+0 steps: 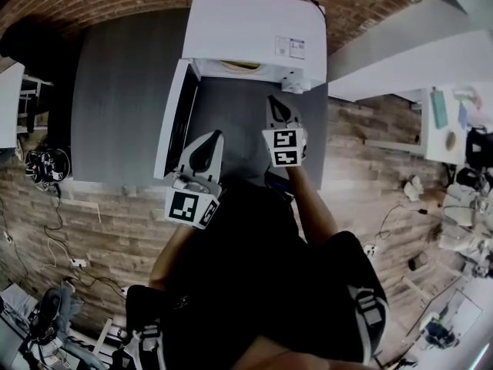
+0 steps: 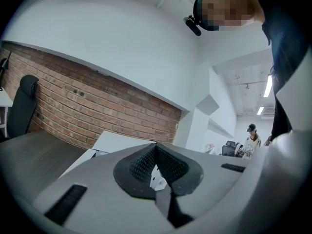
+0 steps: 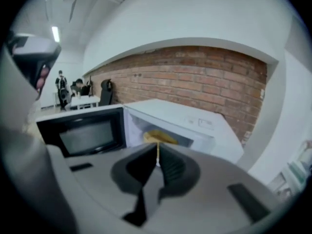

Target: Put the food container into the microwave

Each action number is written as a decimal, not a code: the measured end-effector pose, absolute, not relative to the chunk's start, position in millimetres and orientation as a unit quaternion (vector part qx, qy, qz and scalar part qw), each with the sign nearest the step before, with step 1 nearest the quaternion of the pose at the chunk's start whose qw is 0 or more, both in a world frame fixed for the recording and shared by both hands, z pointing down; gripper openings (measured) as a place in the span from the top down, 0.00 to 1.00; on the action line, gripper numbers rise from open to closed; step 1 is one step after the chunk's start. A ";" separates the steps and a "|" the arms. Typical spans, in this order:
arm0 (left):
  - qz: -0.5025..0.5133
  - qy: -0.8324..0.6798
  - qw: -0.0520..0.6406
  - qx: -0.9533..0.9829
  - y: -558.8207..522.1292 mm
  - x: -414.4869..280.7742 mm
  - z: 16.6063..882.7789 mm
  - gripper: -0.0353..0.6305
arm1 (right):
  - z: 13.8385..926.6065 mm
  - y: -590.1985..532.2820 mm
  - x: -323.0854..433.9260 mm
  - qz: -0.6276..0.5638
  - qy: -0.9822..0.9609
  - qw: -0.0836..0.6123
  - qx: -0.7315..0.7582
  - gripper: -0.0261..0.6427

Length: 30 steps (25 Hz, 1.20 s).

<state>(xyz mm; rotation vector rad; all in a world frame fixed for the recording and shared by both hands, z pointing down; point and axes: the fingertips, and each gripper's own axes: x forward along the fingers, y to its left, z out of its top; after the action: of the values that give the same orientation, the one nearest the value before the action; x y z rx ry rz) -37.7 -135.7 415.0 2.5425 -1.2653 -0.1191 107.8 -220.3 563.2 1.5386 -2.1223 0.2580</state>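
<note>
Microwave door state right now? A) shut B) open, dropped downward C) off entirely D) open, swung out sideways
D: in the head view the door stands swung out at the side of the microwave, and the front opening is exposed.

We count one white box-shaped microwave [image 1: 254, 33], with its one door [image 1: 173, 122] standing open, and one pale yellow food container [image 1: 243, 66] inside it. One dark grey table [image 1: 123, 91] bears the oven. We count two grey hand-held grippers, the left gripper [image 1: 216, 137] and the right gripper [image 1: 273, 100]; each carries one black-and-white marker cube, two in all. The left gripper view adds one black office chair [image 2: 22, 106] and two long ceiling lights [image 2: 268, 85].
</note>
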 end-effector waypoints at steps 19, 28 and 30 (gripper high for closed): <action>-0.036 -0.444 0.143 0.884 -85.5 -19.7 420.2 0.90 | 497.2 -85.5 113.1 0.155 -0.787 0.102 0.588 0.91; -0.033 -0.450 0.140 0.881 -74.0 -19.5 422.1 0.90 | 484.9 -67.7 108.6 0.152 -0.797 0.086 0.578 0.91; -0.033 -0.449 0.139 0.882 -72.2 -17.7 422.3 0.90 | 484.8 -65.6 109.7 0.152 -0.797 0.084 0.579 0.91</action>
<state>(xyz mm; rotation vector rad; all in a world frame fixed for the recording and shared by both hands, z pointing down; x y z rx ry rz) -17.7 -72.2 422.3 2.5507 -1.2979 -0.0957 109.7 -65.6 484.8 1.7270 -2.3771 0.4534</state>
